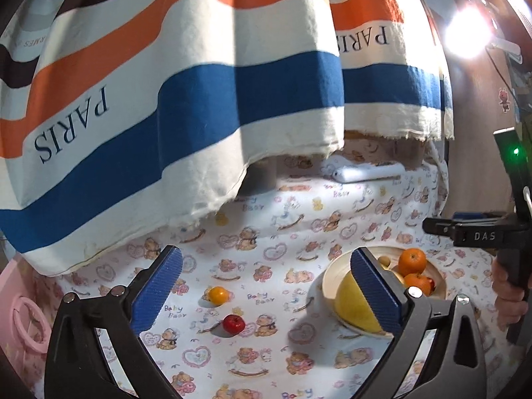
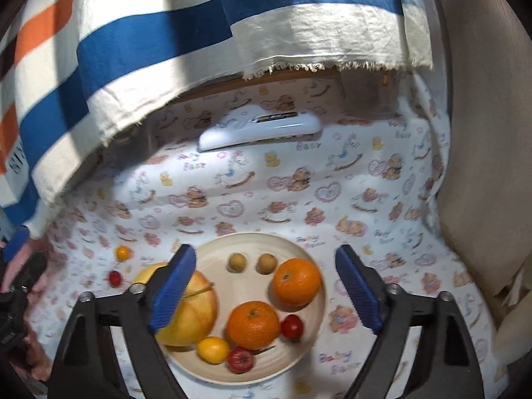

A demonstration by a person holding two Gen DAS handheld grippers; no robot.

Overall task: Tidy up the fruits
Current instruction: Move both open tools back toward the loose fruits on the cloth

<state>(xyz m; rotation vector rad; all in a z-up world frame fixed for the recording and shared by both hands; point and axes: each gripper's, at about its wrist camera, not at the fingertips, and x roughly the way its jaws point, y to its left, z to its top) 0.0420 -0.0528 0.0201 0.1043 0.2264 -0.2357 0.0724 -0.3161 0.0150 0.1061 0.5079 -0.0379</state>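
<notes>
Plate (image 2: 312, 326) holds fruit; small orange fruit (image 1: 217, 295), red fruit (image 1: 233, 324) lie outside

FREE: bear-print cloth on the table (image 1: 272, 242) is lying bare around small red fruit (image 1: 233, 324) and small yellow-orange fruit (image 1: 218, 295) | BLOCKING: striped hanging fabric (image 1: 186, 93) is overhanging the back; round cream plate (image 2: 309, 342) is sitting crowded with fruit

Wide-open left tool (image 1: 266, 282) above small red fruit (image 1: 233, 324) and yellow-orange fruit (image 1: 218, 295) on cloth (image 1: 282, 232)

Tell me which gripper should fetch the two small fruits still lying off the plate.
Left. The left gripper stands open right over the small red fruit and small orange fruit on the cloth. The right gripper, also open and empty, hangs over the plate.
</notes>
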